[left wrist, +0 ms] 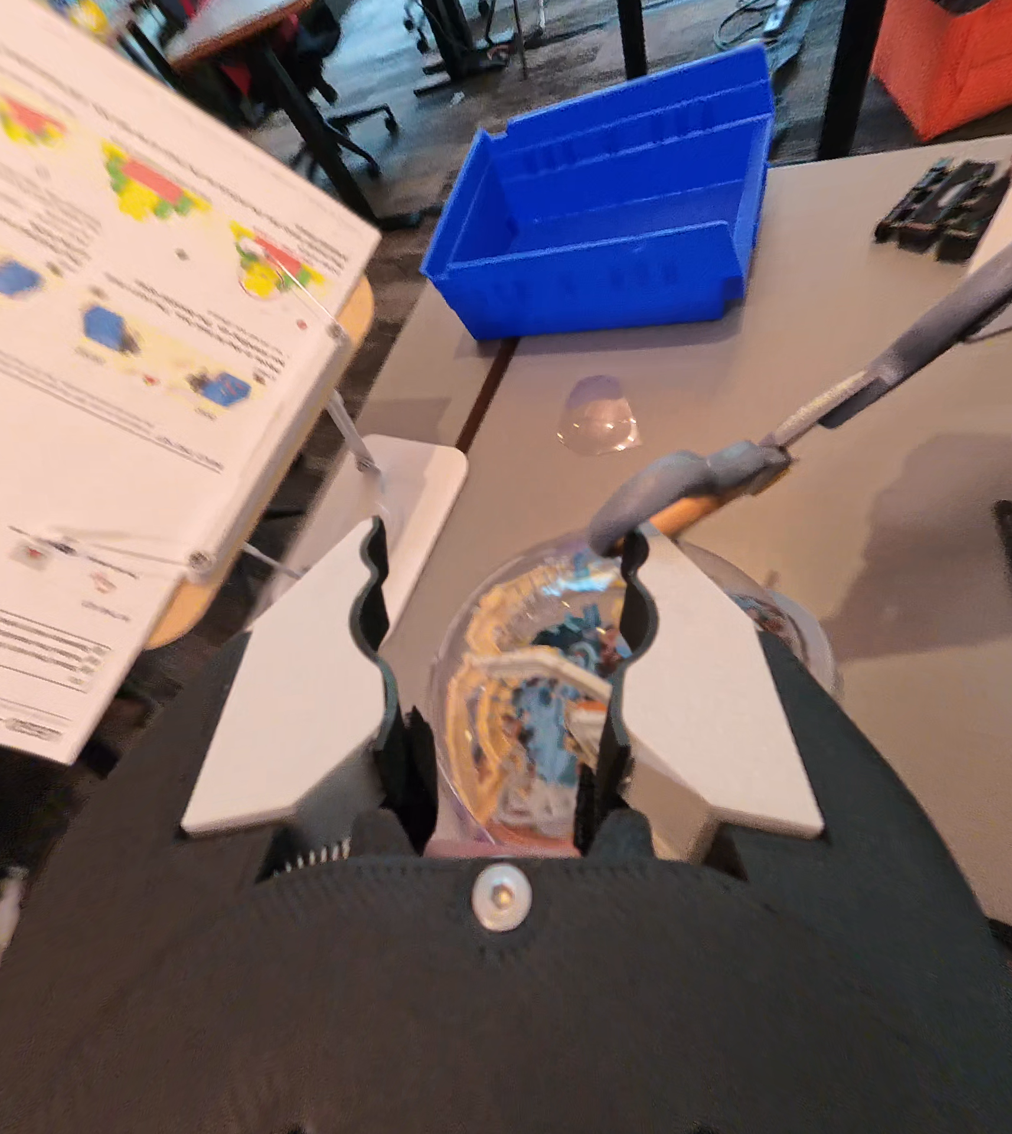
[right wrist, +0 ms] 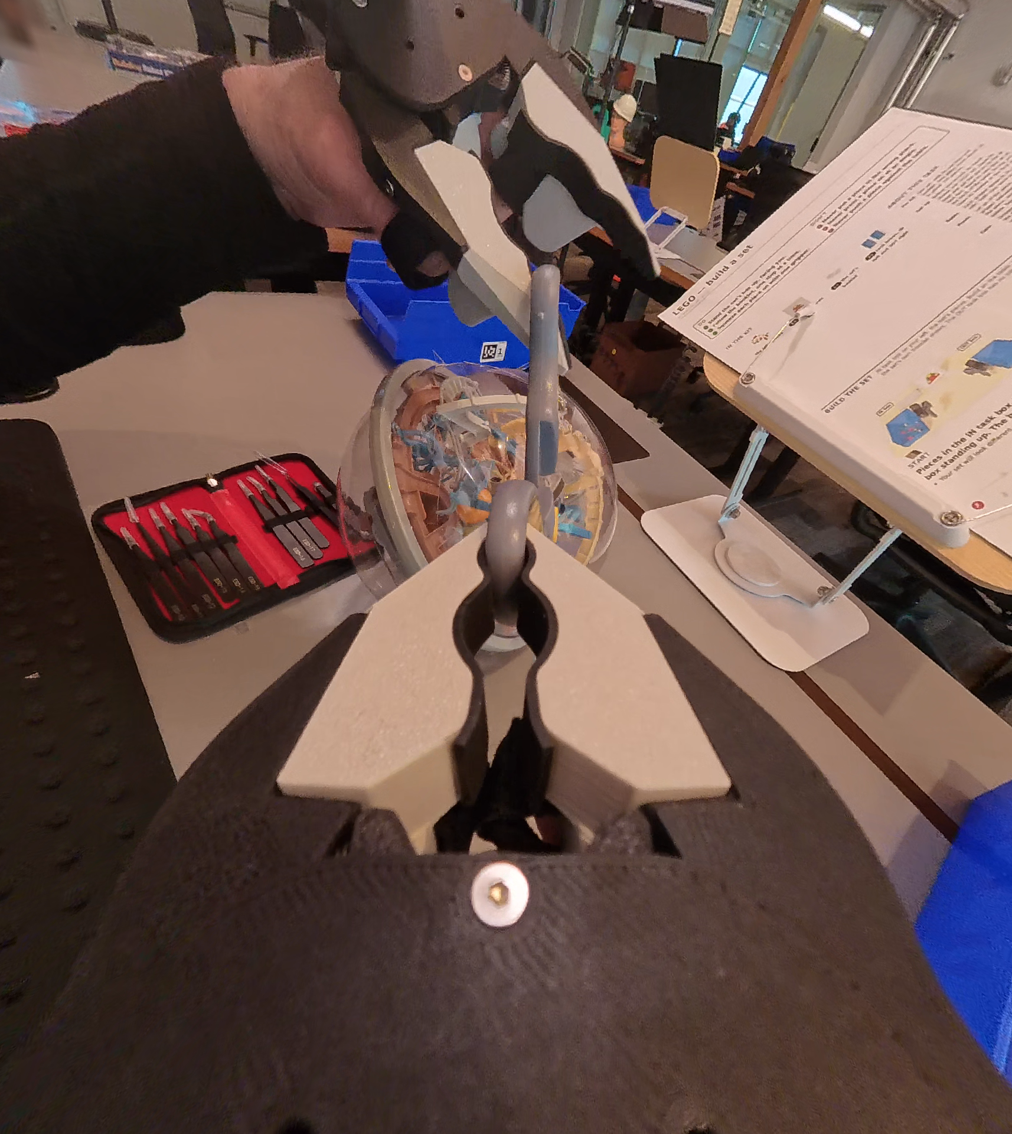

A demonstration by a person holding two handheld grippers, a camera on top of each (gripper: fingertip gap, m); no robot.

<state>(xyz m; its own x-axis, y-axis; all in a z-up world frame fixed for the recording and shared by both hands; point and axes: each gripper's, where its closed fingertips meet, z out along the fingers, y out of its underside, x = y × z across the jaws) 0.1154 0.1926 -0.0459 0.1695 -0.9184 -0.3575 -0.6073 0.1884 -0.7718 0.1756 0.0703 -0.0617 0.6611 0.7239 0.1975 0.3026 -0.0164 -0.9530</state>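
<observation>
The right hand-held gripper (right wrist: pixel 506 567) is clenched on the grey handle of a long tool (right wrist: pixel 537 393), whose far end meets the left hand-held gripper (right wrist: pixel 559 258) at 12 o'clock; the left one is spread wide over a clear maze ball (left wrist: pixel 528 693) without pinching it. The ball sits on the grey worktop (left wrist: pixel 736 380), a blue bin (left wrist: pixel 602 227) at 12 o'clock, an instruction board (left wrist: pixel 92 343) at 10 o'clock, a red tweezer case (right wrist: pixel 227 540) at its 9 o'clock in the right wrist view, in a workshop room.
</observation>
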